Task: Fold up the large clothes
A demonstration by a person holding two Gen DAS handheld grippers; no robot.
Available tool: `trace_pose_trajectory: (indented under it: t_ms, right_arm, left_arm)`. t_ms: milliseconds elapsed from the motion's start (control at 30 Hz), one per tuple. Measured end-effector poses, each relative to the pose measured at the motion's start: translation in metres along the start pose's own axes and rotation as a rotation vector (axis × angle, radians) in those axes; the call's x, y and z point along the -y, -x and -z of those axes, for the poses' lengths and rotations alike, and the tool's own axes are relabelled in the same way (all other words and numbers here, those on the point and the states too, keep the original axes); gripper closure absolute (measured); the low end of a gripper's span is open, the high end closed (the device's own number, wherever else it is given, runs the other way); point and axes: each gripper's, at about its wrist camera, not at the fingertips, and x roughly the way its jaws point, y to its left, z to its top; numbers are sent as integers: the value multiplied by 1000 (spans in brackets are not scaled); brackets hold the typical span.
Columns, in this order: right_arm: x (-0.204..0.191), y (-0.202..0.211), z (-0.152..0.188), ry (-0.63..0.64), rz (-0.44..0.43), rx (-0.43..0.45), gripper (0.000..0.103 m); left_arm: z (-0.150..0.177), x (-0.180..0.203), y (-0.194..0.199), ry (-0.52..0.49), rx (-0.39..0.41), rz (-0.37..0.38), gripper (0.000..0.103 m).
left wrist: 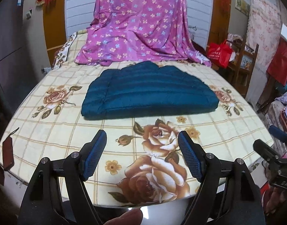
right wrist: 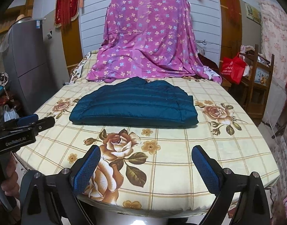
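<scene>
A dark teal quilted jacket [left wrist: 149,91] lies folded into a flat bundle on the rose-patterned bed cover [left wrist: 49,131], toward the far half of the bed. It also shows in the right wrist view [right wrist: 134,105]. My left gripper [left wrist: 142,136] is open and empty, held above the near edge of the bed, well short of the jacket. My right gripper [right wrist: 146,151] is open and empty, also above the near edge on the bed cover [right wrist: 218,140]. The right gripper's body [left wrist: 274,159] shows at the right edge of the left view; the left gripper's body [right wrist: 21,131] shows at the left of the right view.
A purple flowered sheet [left wrist: 141,24] drapes over something tall at the bed's far end, just behind the jacket. A dark flat object with a cord [left wrist: 7,151] lies at the bed's left edge. A grey fridge [right wrist: 30,60] stands left; a wooden shelf with a red bag [right wrist: 233,69] stands right.
</scene>
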Motion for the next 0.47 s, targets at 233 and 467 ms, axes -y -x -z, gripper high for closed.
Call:
trace_pose_trajectory:
  t_ms: [233, 467]
  right_arm:
    - [1, -7, 3, -4, -5, -13, 6]
    - [3, -13, 4, -14, -2, -26, 6]
  left_arm:
    - [5, 1, -12, -2, -29, -4, 24]
    - [7, 2, -18, 9, -35, -1, 24]
